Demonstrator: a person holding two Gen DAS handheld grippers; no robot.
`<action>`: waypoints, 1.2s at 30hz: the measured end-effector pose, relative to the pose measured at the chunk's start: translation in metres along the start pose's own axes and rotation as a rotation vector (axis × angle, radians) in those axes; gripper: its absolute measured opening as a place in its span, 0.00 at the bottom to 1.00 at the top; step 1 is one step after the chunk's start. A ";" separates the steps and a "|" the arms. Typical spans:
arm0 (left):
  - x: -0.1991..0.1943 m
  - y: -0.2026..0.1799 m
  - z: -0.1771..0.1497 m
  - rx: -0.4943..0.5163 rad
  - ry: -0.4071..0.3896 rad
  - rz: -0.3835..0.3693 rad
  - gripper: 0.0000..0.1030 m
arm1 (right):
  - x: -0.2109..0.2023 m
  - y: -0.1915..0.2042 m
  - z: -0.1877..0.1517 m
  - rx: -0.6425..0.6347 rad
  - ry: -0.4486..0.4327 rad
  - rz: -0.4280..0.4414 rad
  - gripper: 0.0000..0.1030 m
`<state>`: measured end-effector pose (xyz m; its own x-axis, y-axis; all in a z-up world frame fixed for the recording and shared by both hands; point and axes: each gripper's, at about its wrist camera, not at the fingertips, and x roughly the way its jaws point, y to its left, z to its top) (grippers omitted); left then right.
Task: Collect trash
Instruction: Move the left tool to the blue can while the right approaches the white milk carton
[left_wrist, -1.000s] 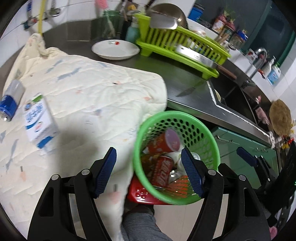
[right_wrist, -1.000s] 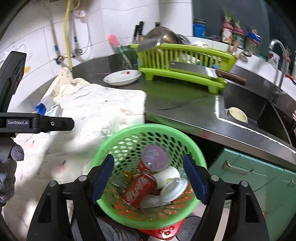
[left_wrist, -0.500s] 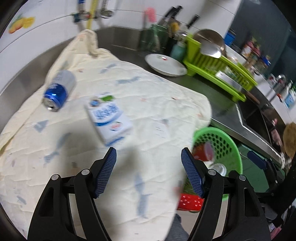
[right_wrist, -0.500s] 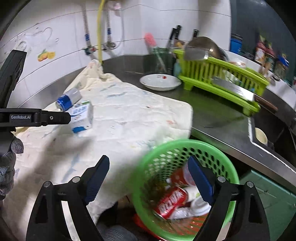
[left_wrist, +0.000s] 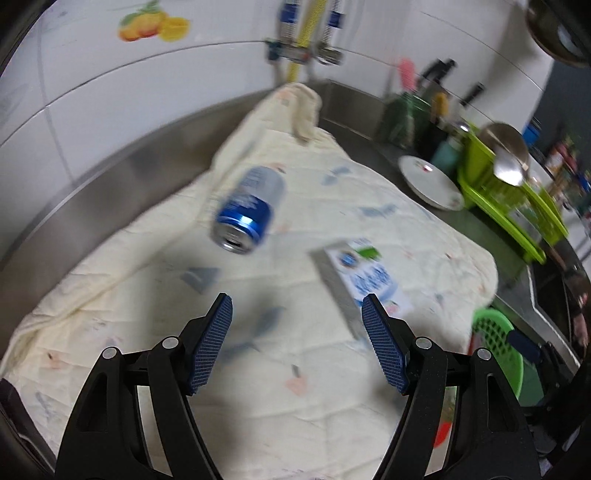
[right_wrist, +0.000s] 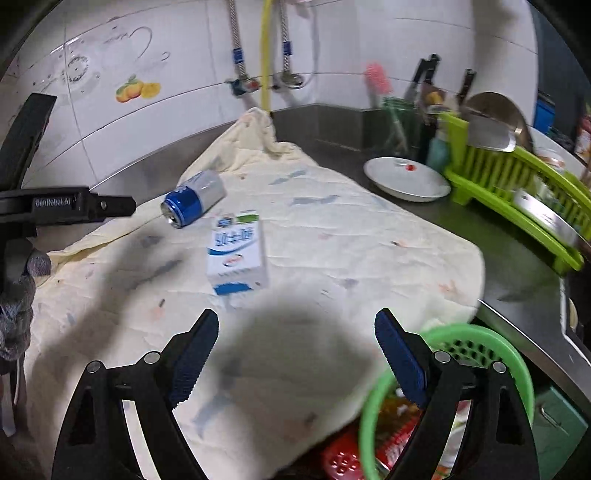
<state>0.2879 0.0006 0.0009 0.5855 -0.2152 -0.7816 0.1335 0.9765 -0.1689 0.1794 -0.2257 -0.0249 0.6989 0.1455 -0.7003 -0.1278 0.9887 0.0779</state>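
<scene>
We have swung both grippers, left gripper (left_wrist: 297, 341) and right gripper (right_wrist: 295, 354), jaws spread and empty, from the basket (right_wrist: 476, 354) toward the can (left_wrist: 249, 208) and carton (left_wrist: 360, 280) ahead.

- We swung our left gripper (left_wrist: 296, 308) off the green basket (left_wrist: 496, 334) toward the blue can (left_wrist: 249, 210).
- Our right gripper (right_wrist: 295, 323) likewise shifted from the basket toward the milk carton (right_wrist: 238, 254).

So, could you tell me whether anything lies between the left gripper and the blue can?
Nothing visible does. The left gripper is open and empty, and only bare quilted cloth lies between it and the blue can. The milk carton lies off to the right.
</scene>
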 end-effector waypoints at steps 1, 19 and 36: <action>0.001 0.010 0.004 -0.015 -0.004 0.006 0.70 | 0.005 0.004 0.004 -0.004 0.005 0.011 0.81; 0.053 0.054 0.052 -0.037 0.021 0.057 0.70 | 0.108 0.054 0.052 -0.065 0.093 0.074 0.81; 0.121 0.037 0.092 0.077 0.071 0.071 0.73 | 0.154 0.052 0.060 -0.088 0.155 0.070 0.72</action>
<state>0.4374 0.0098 -0.0442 0.5382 -0.1424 -0.8307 0.1568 0.9853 -0.0673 0.3231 -0.1500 -0.0859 0.5705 0.2002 -0.7965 -0.2378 0.9686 0.0731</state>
